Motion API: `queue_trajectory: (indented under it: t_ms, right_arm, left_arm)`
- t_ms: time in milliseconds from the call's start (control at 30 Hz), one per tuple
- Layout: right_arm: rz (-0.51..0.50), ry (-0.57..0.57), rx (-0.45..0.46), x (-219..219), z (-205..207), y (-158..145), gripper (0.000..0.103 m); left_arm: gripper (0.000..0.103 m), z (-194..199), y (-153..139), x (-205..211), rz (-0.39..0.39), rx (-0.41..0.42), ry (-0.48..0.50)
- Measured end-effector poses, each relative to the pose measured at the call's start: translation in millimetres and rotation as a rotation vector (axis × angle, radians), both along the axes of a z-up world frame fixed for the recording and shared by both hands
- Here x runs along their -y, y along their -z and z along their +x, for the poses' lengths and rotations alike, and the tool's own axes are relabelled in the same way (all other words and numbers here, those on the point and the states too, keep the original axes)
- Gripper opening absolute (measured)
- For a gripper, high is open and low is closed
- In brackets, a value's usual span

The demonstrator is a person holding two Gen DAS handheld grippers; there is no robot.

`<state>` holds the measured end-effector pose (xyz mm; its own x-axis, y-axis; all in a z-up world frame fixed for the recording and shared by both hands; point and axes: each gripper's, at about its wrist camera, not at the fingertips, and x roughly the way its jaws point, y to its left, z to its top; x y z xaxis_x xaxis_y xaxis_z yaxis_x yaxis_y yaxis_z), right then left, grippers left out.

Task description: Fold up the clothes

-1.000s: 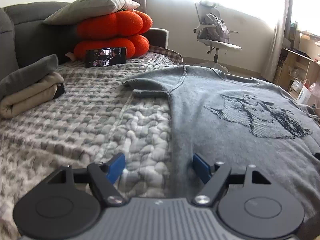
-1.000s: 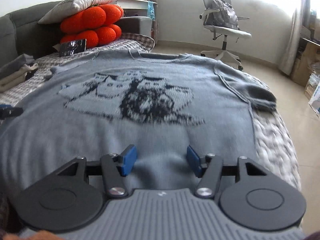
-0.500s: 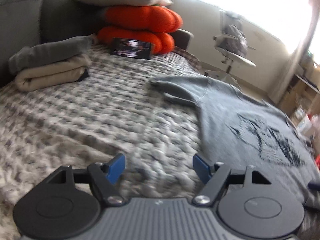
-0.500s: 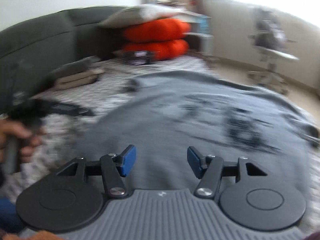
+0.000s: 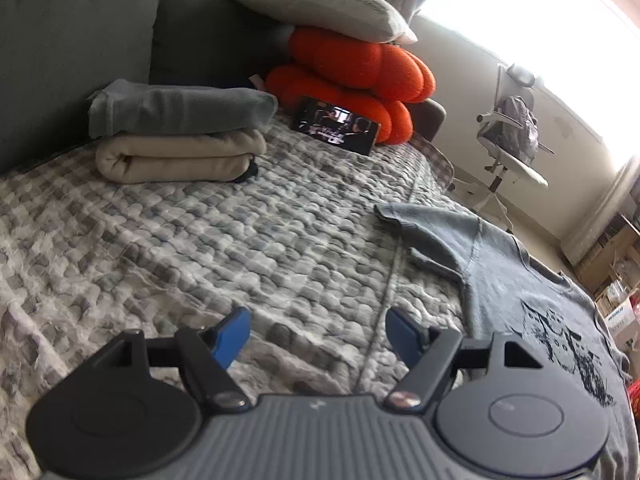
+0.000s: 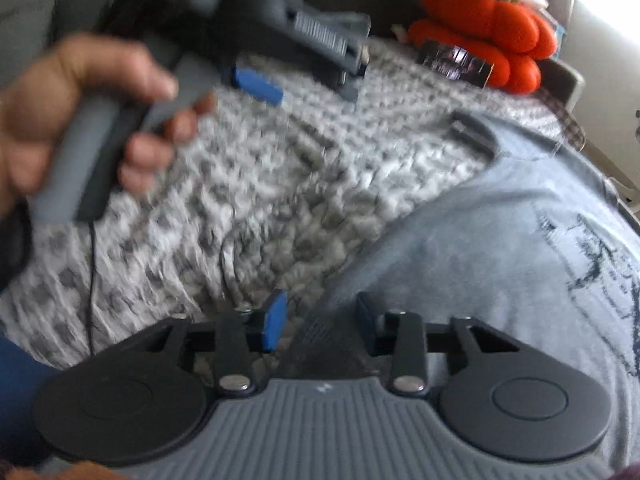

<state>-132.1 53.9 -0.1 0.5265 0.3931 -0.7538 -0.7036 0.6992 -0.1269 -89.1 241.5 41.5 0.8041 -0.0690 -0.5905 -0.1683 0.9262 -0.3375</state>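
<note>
A: Grey knit sweater (image 5: 520,280) lies spread flat at the right of the left-wrist frame, dark woven motif face up, one sleeve (image 5: 424,232) reaching toward frame centre. Bed cover (image 5: 200,240) under it is a bumpy grey-white quilt.

B: Left gripper (image 5: 316,334): fingers wide apart, nothing between them, only quilt below. Right gripper (image 6: 316,324): fingers narrower but parted, a ridge of sweater hem (image 6: 320,316) bunched between them. Blur hides whether the pads bite, so I can't tell if it's held.

A: Risks?

B: Loose, stretchy knit. A one-corner lift would likely drag the body askew and rumple the motif. The quilt's bumps could snag the weave or get pinched along with the hem.

A: In the right-wrist frame's upper left, a hand (image 6: 80,120) holds the left gripper's handle well off the cloth.

B: So one hem corner has no gripper at it; the fold could go crooked.

A: Folded grey and beige pile (image 5: 176,132) sits upper left of the left-wrist frame, by orange cushions (image 5: 360,76).
</note>
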Motion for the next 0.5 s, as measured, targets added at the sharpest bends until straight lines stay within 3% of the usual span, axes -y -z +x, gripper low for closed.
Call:
queue_trajectory:
  t_ms: [67, 133, 200, 500]
  right_arm:
    - [-0.027, -0.001, 0.032, -4, -2, 3, 0.029]
    - [-0.061, 0.014, 0.070, -7, -4, 4, 0.012]
    - [-0.043, 0.019, 0.068, -3, -3, 3, 0.006]
    - [0.362, 0.108, -0.071, 55, 8, -28, 0.004]
  left_arm:
    - [0.076, 3, 2, -4, -0.009, -0.007, -0.007]
    - [0.076, 7, 3, -6, -0.022, -0.013, -0.009]
    - [0.076, 12, 4, -8, -0.035, -0.020, -0.011]
    - [0.076, 40, -1, -7, -0.059, -0.029, -0.002]
